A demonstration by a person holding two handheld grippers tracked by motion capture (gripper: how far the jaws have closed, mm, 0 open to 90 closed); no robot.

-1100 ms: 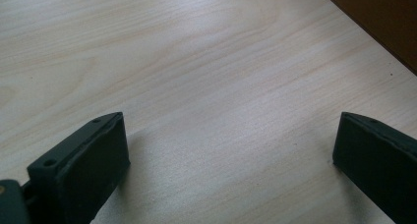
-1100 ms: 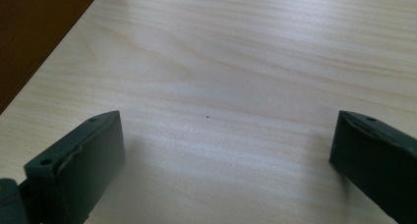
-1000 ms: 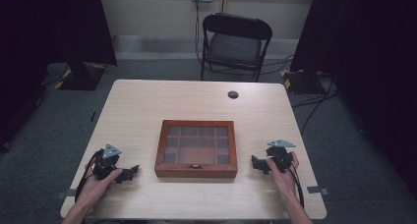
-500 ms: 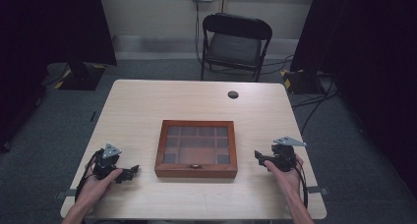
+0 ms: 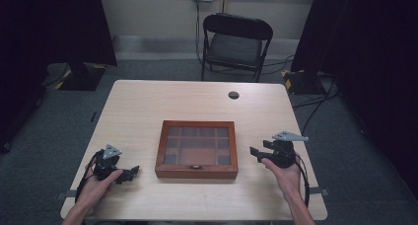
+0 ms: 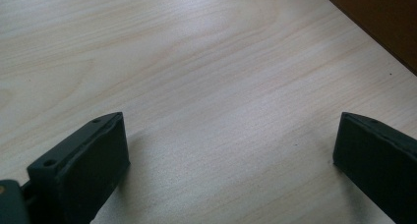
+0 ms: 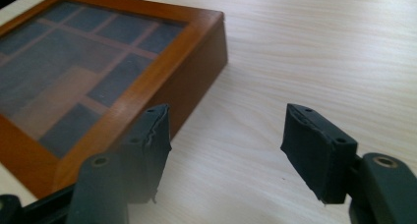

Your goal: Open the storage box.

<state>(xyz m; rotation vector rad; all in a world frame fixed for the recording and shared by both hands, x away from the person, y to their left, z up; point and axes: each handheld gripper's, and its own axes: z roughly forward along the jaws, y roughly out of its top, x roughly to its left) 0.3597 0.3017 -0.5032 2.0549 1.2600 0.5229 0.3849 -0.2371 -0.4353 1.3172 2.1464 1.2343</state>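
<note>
A closed wooden box (image 5: 196, 148) with a glass lid over several compartments sits mid-table, its small latch facing the person. My left gripper (image 5: 129, 173) rests low at the table's front left, pointed toward the box. In the left gripper view it (image 6: 228, 135) stands open wide over bare wood, with a corner of the box (image 6: 378, 22) at the upper right. My right gripper (image 5: 255, 152) is held just right of the box, aimed at its side. It (image 7: 228, 130) is open and empty, with one finger close to the box (image 7: 98, 62) wall.
The light wooden table (image 5: 148, 106) has a black round grommet (image 5: 233, 94) near its far edge. A black folding chair (image 5: 235, 42) stands behind the table. Dark curtains hang at both sides, and cables lie on the grey floor.
The right hand has lifted its gripper a little and shifted it slightly right. The left gripper and the box have not moved.
</note>
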